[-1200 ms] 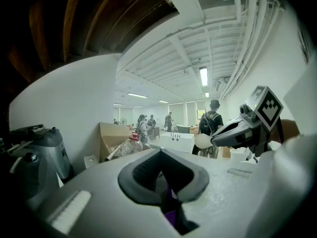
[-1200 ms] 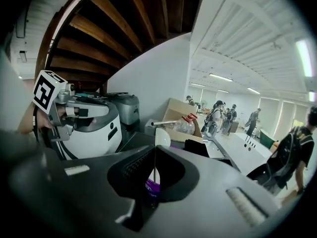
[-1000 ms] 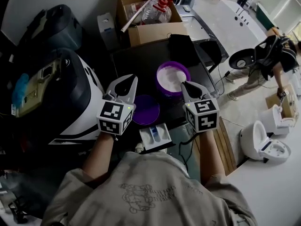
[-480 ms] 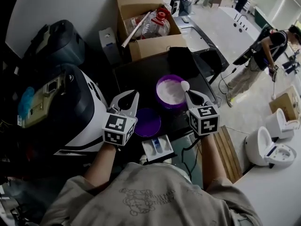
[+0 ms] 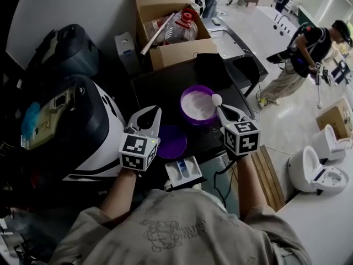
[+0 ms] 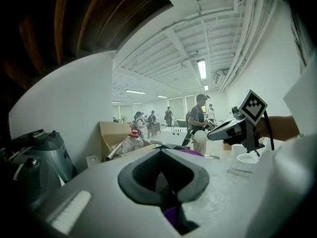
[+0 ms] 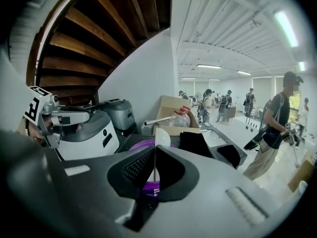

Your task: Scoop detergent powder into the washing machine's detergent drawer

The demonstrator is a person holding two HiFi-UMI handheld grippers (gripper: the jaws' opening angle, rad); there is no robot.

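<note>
Centrally, a round purple plastic tub [image 5: 193,120] filled with white detergent powder [image 5: 197,105] was recorded on the dark desk [image 5: 160,76]. Its flat round purple lid [image 5: 172,142] was laid just beside it, nearer the person. Below the lid, a white detergent drawer with a blue insert [image 5: 172,173] was seen pulled out past the desk's front edge.

The right hand-held gripper [image 7: 154,148] was clamped on the thin handle of a small white plastic scoop [image 5: 217,99]. The scoop's bowl was raised over the tub's right rim. Whether powder was carried in it could not be told.

The left hand-held gripper [image 6: 161,150] was held with its jaws closed together and nothing between them. It was positioned over the lid's left edge.

Behind the desk, an open brown cardboard box [image 5: 179,51] was noted, with a clear plastic bottle with a red cap [image 5: 181,26] inside. A white-and-black rounded appliance [image 5: 94,120] was noted at the left.
</note>
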